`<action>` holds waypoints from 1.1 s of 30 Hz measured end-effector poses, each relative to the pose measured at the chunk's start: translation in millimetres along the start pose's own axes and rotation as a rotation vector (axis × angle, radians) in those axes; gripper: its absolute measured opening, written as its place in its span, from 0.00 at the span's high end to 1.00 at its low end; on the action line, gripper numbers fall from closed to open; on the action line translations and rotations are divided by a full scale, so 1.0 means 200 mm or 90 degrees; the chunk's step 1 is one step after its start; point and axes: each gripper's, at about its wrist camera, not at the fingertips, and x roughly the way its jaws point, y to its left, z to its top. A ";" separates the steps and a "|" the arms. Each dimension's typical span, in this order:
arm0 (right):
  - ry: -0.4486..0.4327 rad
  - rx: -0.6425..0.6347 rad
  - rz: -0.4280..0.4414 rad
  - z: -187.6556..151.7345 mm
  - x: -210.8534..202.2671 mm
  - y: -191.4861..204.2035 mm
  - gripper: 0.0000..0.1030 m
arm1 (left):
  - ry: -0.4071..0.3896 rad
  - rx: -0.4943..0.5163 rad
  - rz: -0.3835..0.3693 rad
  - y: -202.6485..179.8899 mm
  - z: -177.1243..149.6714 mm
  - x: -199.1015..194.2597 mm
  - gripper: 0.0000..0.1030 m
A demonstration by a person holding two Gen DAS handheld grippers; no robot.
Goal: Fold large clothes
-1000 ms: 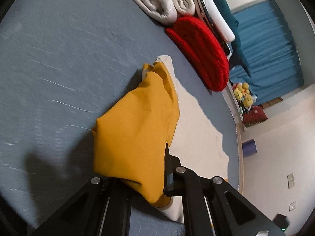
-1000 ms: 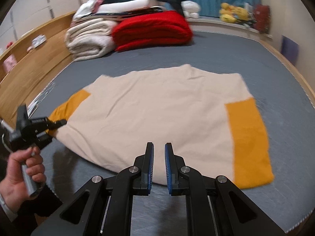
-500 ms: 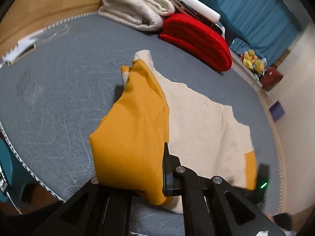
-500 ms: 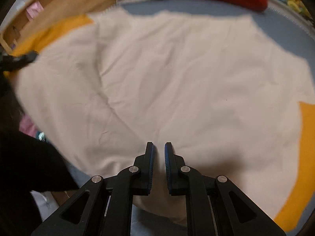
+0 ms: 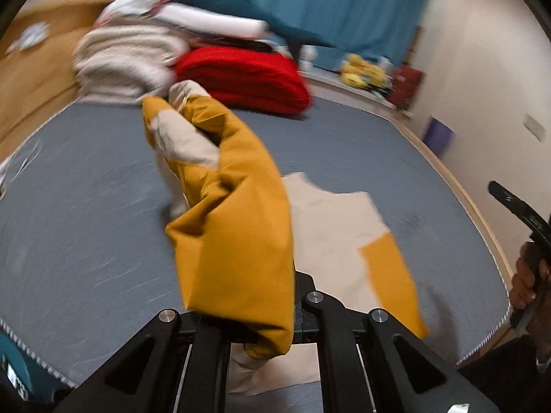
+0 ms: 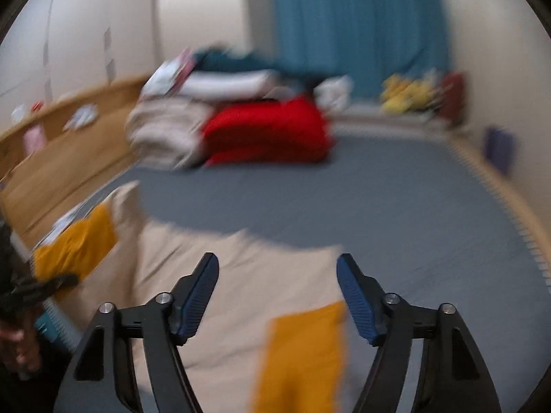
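- Clamping the mustard sleeve [image 5: 237, 227] in your left gripper [image 5: 265, 327] was what kept that side of the garment [image 5: 330, 227] hoisted off the grey bed [image 5: 86, 206]; the jaws were pinched nearly shut on the fabric, which draped over them.
- Guessing here, but lifting that sleeve looked like the start of bringing it across the cream body for a fold.
- Most of the garment lay flat on the bed near its front edge, other mustard sleeve [image 6: 303, 354] spread out on the right side.
- Your right gripper [image 6: 277, 296] hung above the cream panel with jaws opening wide and nothing between them, so probably lining up for a grab.
- Folded stuff, incl. the red blanket [image 5: 244, 82], sat stacked at the far end, well apart from your working area.
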 end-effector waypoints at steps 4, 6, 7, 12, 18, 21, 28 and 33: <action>0.059 0.093 -0.035 -0.11 0.00 -0.28 0.32 | 0.017 0.084 -0.043 -0.42 0.02 0.12 0.94; 0.060 0.119 -0.040 -0.13 -0.02 -0.40 0.33 | 0.040 0.126 -0.062 -0.63 -0.02 0.22 0.94; 0.058 0.124 -0.040 -0.14 -0.03 -0.41 0.33 | 0.060 0.147 -0.073 -0.74 -0.06 0.29 0.94; 0.087 0.157 -0.038 -0.19 -0.01 -0.54 0.33 | 0.196 0.225 -0.118 -1.09 -0.37 0.66 0.92; 0.120 0.208 0.006 -0.23 0.01 -0.67 0.33 | 0.255 0.226 -0.171 -1.05 -0.43 0.67 0.67; 0.144 0.212 0.057 -0.25 0.06 -0.63 0.33 | 0.248 0.219 -0.252 -0.95 -0.32 0.48 0.62; 0.244 0.229 0.152 -0.33 0.27 -0.45 0.33 | 0.194 0.245 -0.238 -0.53 -0.21 0.15 0.56; 0.335 0.203 0.151 -0.45 0.43 -0.31 0.33 | 0.192 0.123 -0.157 -0.17 -0.29 0.22 0.56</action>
